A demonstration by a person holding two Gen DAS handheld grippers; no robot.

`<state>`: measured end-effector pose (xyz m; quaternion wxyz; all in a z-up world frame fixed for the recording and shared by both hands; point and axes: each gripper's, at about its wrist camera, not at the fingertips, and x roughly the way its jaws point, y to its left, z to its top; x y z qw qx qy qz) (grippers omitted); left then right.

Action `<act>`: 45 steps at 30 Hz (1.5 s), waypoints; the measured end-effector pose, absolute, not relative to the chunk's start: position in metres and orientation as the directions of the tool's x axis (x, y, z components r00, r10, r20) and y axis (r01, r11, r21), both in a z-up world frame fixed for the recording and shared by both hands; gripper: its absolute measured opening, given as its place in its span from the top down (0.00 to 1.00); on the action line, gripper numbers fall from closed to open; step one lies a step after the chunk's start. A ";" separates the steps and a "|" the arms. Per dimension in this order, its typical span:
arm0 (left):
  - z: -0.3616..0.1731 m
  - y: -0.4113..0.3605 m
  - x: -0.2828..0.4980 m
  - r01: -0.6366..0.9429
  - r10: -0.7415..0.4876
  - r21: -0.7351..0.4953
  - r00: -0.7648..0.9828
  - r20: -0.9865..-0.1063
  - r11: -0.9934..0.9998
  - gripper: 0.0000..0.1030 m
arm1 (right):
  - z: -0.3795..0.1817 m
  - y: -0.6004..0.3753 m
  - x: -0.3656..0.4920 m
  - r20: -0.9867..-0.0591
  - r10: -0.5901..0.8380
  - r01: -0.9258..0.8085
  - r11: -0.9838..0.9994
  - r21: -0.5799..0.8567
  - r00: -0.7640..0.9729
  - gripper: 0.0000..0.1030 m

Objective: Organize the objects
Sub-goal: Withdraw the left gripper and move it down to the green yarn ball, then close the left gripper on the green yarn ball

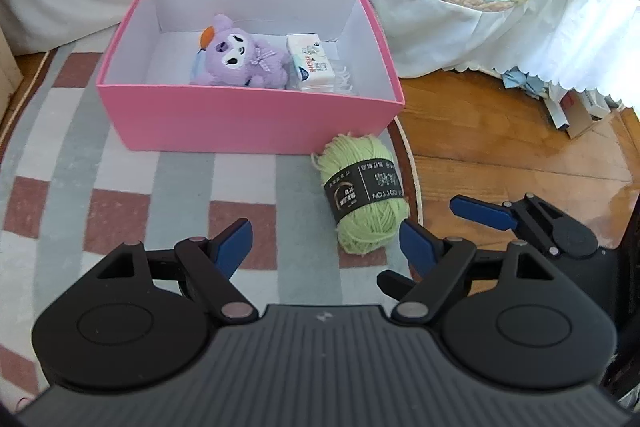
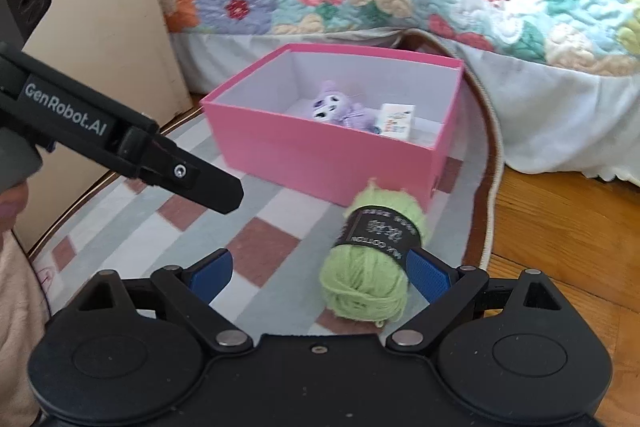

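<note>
Right wrist view, right gripper (image 2: 320, 273) spread beside green yarn (image 2: 370, 263), perhaps touching, left gripper (image 1: 326, 247) spread

A checked rug (image 1: 120, 195) on wooden floor (image 1: 500, 147) carries a pink box (image 1: 248, 119) and, apparently, green yarn (image 1: 366, 199).

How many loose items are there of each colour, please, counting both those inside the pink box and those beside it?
Purple: 1, the purple plush toy in the pink cardboard box.
White: 1, the white tissue packet in the box beside it.
Green: 1, the green yarn ball with a black label on the checked rug.
Total: 3.
</note>
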<state>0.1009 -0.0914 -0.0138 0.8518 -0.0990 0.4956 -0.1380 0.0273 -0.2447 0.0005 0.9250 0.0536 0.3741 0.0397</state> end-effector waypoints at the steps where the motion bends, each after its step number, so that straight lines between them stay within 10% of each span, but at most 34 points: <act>1: -0.017 -0.092 0.103 0.133 -0.333 -0.307 0.473 -0.816 0.942 0.18 | -0.003 -0.246 0.027 -0.682 0.103 -0.024 0.992 0.124 0.724 0.07; 22: -0.103 -0.117 0.142 0.135 -0.452 -0.446 0.477 -0.754 0.885 0.16 | -0.066 -0.261 0.042 -0.614 -0.081 0.160 0.984 0.074 0.785 0.07; 37: -0.128 -0.124 0.167 0.097 -0.541 -0.553 0.400 -0.740 0.828 0.16 | -0.083 -0.265 0.057 -0.666 0.039 0.096 0.982 0.165 0.745 0.07; 45: -0.139 -0.115 0.159 0.072 -0.610 -0.644 0.414 -0.676 0.762 0.31 | -0.092 -0.284 0.052 -0.677 0.083 0.160 0.944 0.289 0.732 0.35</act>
